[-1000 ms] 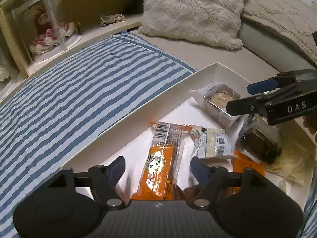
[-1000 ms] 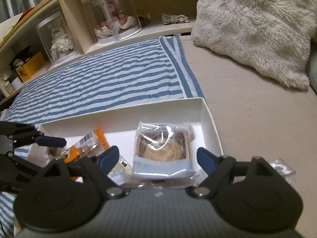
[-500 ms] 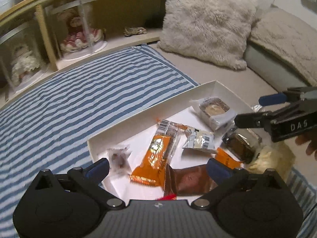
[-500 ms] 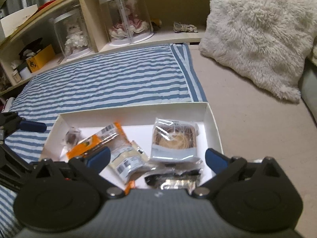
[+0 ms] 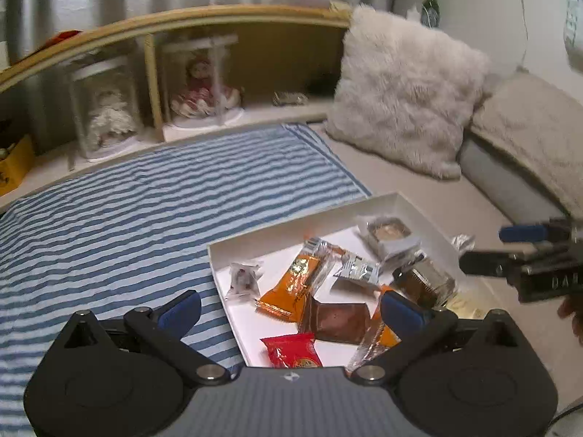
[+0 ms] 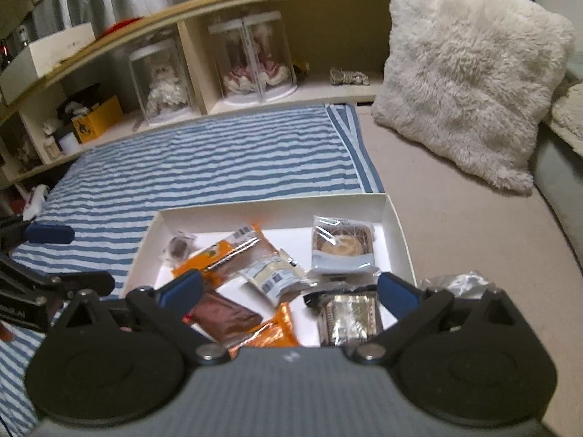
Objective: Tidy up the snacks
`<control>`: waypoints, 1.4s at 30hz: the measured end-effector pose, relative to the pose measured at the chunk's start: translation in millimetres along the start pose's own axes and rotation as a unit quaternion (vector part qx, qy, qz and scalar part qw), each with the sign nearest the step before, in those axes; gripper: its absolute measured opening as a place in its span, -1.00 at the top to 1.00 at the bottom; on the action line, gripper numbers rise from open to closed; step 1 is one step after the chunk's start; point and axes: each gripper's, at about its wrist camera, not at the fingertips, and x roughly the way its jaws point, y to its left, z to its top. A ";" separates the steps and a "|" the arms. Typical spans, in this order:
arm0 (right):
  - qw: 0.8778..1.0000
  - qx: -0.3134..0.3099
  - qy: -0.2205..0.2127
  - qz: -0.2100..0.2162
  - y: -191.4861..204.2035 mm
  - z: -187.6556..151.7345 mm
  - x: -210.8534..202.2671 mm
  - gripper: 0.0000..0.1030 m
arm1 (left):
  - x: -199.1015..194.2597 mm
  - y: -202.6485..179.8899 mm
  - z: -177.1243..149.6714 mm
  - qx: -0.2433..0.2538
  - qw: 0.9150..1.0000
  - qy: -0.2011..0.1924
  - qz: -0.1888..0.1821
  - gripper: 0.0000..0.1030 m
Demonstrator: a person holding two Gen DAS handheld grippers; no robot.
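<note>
A bed takes up most of both views, its blue-and-white striped blanket [image 5: 153, 215] spread across the left and middle, with bare beige sheet to the right. A fluffy white pillow [image 6: 470, 73] leans in the upper right, and a curved wooden shelf [image 6: 204, 3] runs along the top, holding two dolls in clear cases.

A shallow white box [image 6: 269, 207] lies on the bed at lower centre, partly on the blanket's edge. The snacks are all in it: a long orange packet [image 5: 295, 287], a brown bar [image 5: 339, 320], a red packet [image 5: 291, 349] at the near edge, a clear-wrapped pastry [image 6: 342, 247] in the far right corner, a pale packet with barcodes [image 6: 273, 276] at the middle, a dark cake in clear wrap [image 6: 349, 317] at the near right, and a small wrapped sweet [image 5: 242, 276] in the far left corner.

The left claw [image 5: 291, 306] hangs over the box's near left side, jaws spread wide after just opening, nothing between them. The right claw [image 6: 288, 291] hovers above the near right part, likewise spread and empty.
</note>
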 end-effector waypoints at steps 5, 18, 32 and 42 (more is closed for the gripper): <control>1.000 -0.008 -0.015 -0.004 3.4 -13.0 -32.5 -0.99 | -33.3 -5.7 -8.6 -0.012 0.999 -0.032 0.021 -1.00; 0.998 -0.021 -0.056 0.007 13.2 -36.1 -105.6 -0.99 | -92.5 -17.2 -42.0 -0.053 0.992 -0.078 0.081 -1.00; 0.996 -0.040 -0.079 -0.014 33.1 -68.5 -135.8 -0.99 | -122.7 -20.0 -85.3 -0.046 0.987 -0.111 0.106 -1.00; 0.994 -0.050 -0.089 -0.034 37.7 -88.3 -138.5 -0.99 | -124.0 -20.9 -100.7 -0.049 0.986 -0.121 0.107 -1.00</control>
